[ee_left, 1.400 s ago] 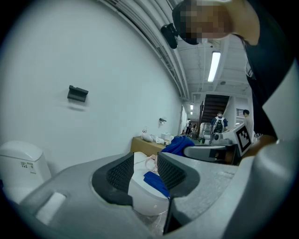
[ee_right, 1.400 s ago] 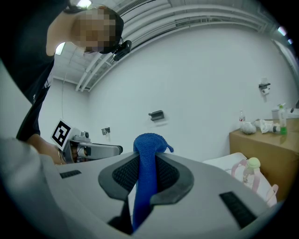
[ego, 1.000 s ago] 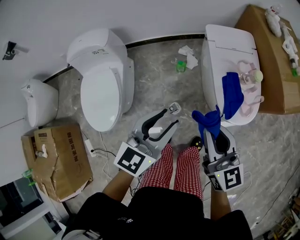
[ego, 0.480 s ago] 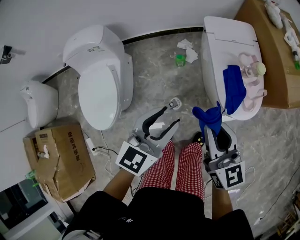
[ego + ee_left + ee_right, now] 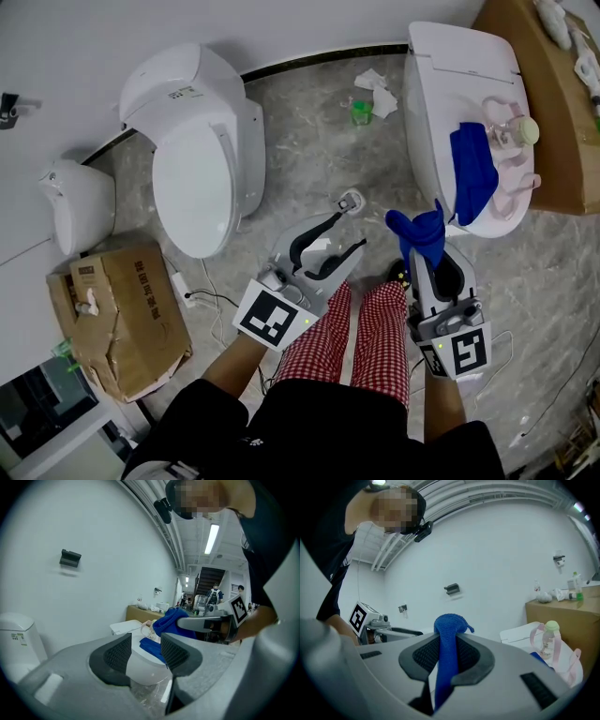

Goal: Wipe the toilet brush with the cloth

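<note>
The right gripper (image 5: 446, 654) is clamped on the blue cloth (image 5: 449, 623), with a fold bunched up above the pads and the rest trailing down between them. Just beside it is the left gripper (image 5: 145, 651); its jaws have just been opening and now stand wide with nothing between them. Both are held level over the person's checked trousers (image 5: 361, 328). Just ahead of the right gripper's tips stands a white toilet (image 5: 450, 75) with its lid down. A second blue cloth (image 5: 473, 169) is draped on that lid. Right against it is a pink looped piece with a pale round cap, the toilet brush (image 5: 514, 150) as best I can tell. Out past the left gripper are another toilet (image 5: 202, 150) and, further off, a cardboard box (image 5: 122, 319).
</note>
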`<state>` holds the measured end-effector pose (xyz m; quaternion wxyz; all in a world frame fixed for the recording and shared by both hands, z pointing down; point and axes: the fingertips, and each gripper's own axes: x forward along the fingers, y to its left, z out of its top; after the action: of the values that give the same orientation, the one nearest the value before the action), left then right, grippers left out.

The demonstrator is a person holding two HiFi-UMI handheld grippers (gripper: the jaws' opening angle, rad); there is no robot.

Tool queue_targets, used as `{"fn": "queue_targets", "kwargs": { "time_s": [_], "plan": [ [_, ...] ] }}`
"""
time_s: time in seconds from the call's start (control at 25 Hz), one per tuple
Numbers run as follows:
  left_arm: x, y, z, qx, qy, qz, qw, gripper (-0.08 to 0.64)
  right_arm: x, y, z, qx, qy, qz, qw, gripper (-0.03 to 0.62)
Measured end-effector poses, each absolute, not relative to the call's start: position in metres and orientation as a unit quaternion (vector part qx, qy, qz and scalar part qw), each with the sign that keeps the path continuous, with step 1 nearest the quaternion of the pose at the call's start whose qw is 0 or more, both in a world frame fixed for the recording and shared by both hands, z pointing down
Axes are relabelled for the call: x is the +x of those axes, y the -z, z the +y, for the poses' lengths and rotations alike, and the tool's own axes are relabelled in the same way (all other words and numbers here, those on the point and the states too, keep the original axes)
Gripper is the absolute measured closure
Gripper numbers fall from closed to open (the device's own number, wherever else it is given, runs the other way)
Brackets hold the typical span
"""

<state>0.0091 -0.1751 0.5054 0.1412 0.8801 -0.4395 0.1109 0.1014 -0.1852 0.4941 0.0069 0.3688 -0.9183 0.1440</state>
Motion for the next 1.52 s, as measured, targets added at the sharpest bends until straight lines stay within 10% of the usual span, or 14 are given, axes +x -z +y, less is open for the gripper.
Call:
{"fn": "queue_targets", "kwargs": {
  "time_s": [1.52],
  "plan": [
    [-0.007, -0.623, -0.179, 0.877, -0.139, -0.427, 0.172, 0.381, 0.078, -0.597, -0.190, 0.355, -0.179, -0.917, 0.031, 0.528]
  ]
}}
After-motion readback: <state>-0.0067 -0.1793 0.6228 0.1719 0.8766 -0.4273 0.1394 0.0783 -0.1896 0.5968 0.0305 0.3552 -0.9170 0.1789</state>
